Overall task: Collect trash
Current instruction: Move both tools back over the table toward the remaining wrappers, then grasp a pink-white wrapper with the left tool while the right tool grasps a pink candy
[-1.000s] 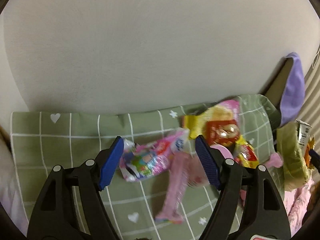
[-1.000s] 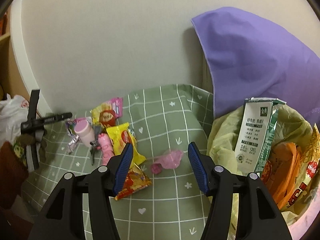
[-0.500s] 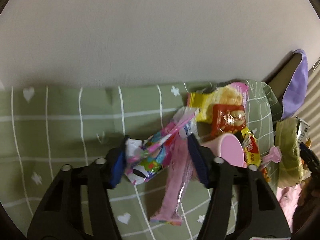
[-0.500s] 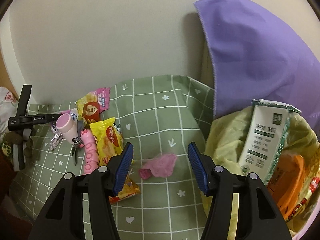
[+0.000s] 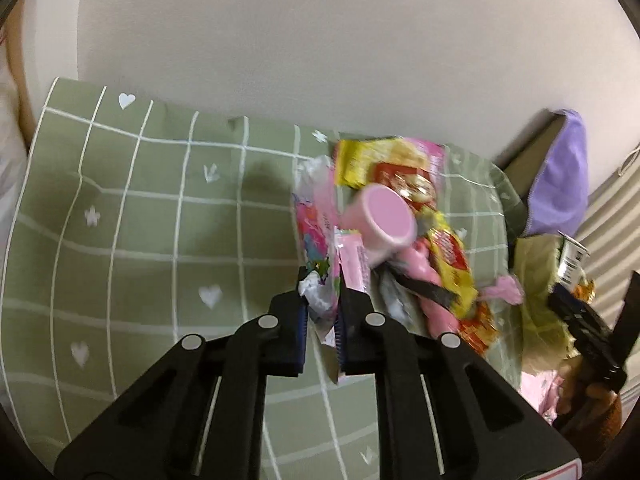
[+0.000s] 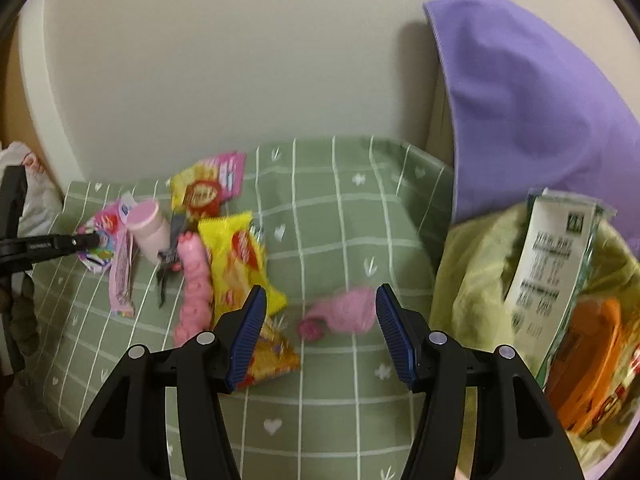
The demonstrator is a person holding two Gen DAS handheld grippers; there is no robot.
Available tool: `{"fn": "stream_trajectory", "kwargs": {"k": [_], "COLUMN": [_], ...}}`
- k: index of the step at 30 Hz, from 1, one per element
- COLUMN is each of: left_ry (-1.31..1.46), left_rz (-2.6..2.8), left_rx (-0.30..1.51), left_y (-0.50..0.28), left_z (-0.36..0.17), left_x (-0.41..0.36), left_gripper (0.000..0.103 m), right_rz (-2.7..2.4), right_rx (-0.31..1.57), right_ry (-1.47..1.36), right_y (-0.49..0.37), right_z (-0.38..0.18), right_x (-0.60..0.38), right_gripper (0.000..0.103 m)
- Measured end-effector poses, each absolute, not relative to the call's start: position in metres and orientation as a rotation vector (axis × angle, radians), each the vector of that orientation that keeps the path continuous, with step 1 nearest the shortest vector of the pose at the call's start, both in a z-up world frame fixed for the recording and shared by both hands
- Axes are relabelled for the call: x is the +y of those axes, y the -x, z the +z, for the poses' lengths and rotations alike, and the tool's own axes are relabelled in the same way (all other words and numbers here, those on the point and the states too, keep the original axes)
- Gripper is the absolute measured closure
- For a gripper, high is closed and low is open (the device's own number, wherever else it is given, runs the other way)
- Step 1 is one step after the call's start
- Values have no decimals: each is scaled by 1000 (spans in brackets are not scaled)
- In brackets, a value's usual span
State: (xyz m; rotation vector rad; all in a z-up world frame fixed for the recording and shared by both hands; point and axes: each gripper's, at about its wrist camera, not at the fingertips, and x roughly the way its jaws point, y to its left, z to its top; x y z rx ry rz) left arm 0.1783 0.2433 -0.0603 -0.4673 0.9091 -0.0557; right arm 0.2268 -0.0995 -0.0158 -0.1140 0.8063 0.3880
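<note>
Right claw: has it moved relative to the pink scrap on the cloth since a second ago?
Yes. The right claw has closed in on the pink scrap: it lay beyond the fingertips before, and now sits level with them, between the open jaws, untouched.

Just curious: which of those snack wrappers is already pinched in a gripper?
The colourful pink cartoon wrapper, clamped in the left gripper; the yellow ones lie free.

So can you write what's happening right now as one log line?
left gripper: just closed, shut on colourful wrapper | right gripper: open above pink wad | trash bag: beside, holds milk carton
</note>
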Motion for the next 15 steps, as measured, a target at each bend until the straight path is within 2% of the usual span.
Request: {"fn": "stream_trajectory", "kwargs": {"k": [9, 15], "left_ry": [460, 456], "left_rz": [-28, 0], "left_rx": [851, 877], "left_y": [-147, -138], "left_z": [-32, -29], "left_x": [240, 244], "left_gripper": [93, 93], "right_rz": [455, 453], "right_rx": [861, 907], "right_ry": [60, 13], "right_y": [-214, -220], "right_z": [-38, -55], "right_x": [-109, -115], "right_gripper": [49, 49]}}
